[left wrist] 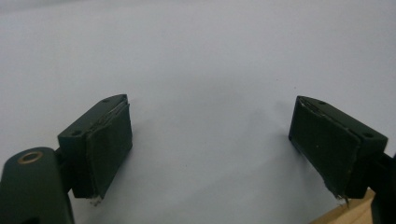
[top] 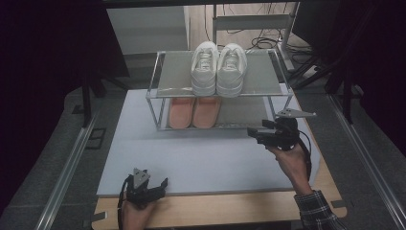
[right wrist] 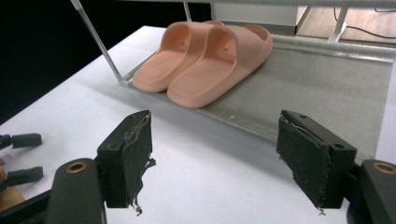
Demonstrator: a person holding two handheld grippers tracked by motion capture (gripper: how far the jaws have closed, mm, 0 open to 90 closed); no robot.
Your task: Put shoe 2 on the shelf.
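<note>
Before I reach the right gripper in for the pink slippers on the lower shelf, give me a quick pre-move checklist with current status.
1. Right gripper open: ok, jaws wide apart, nothing between them.
2. Pink slippers in its line: ok, side by side on the lower shelf, ahead and a little left.
3. Path to them free: ok, bare white mat between.
4. Rack post clearance: cannot tell, it stands close beside the outer slipper.
5. Left gripper out of the way: ok, open, at the near edge.
6. White sneakers settled on the top shelf: ok.

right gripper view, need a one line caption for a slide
Open right tool faces a pair of pink slides side by side on the rack's lower shelf.
</note>
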